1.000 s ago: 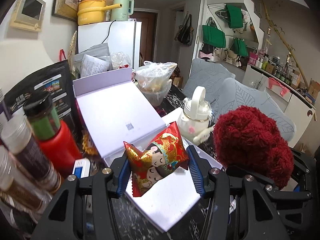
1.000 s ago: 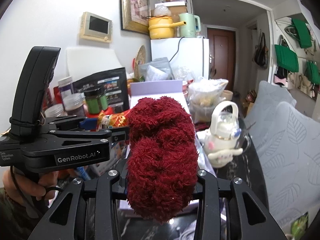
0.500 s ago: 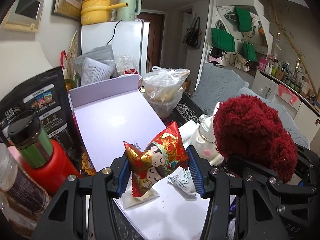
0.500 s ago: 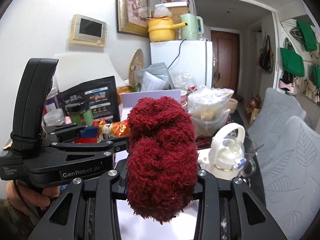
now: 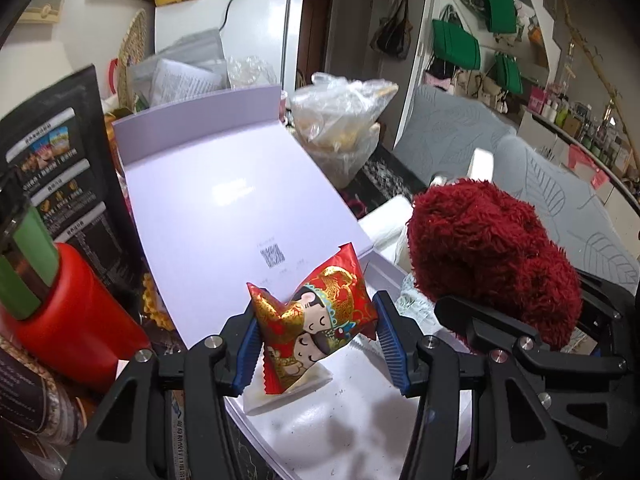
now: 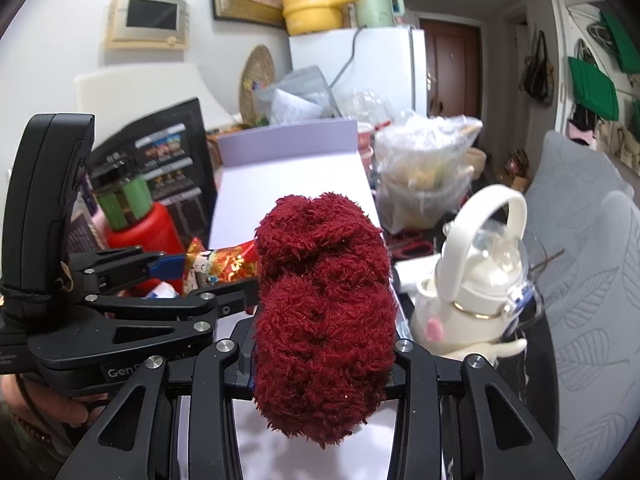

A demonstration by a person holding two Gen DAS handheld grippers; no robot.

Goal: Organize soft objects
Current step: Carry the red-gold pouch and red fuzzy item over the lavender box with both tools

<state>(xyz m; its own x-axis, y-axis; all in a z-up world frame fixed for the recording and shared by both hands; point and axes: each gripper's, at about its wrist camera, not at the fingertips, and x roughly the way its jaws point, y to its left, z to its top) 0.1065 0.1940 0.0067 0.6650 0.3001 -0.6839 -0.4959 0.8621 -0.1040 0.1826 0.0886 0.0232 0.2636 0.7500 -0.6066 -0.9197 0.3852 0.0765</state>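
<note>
My left gripper (image 5: 316,336) is shut on a red foil packet (image 5: 316,316) printed with cartoon figures, its blue pads pressed to both sides. The packet hangs just above the floor of an open white box (image 5: 348,416), whose lilac lid (image 5: 228,208) stands raised behind. My right gripper (image 6: 324,364) is shut on a fuzzy dark red bundle (image 6: 320,304) that hides its fingertips. In the left wrist view the dark red bundle (image 5: 492,260) sits to the right of the packet. The right wrist view shows the left gripper (image 6: 168,272) and packet (image 6: 220,266) at its left.
A red bottle with a green cap (image 5: 52,300) and a black pouch (image 5: 60,168) crowd the left. A small white sachet (image 5: 288,392) lies in the box. A white kettle-shaped bottle (image 6: 476,280) stands right of the box, a plastic bag (image 6: 424,172) behind. A hand (image 6: 52,404) grips the left tool.
Both grippers have moved forward and down over the open box, each keeping its load. The lid and box floor loom larger, and a white sachet in the box has come into view.
</note>
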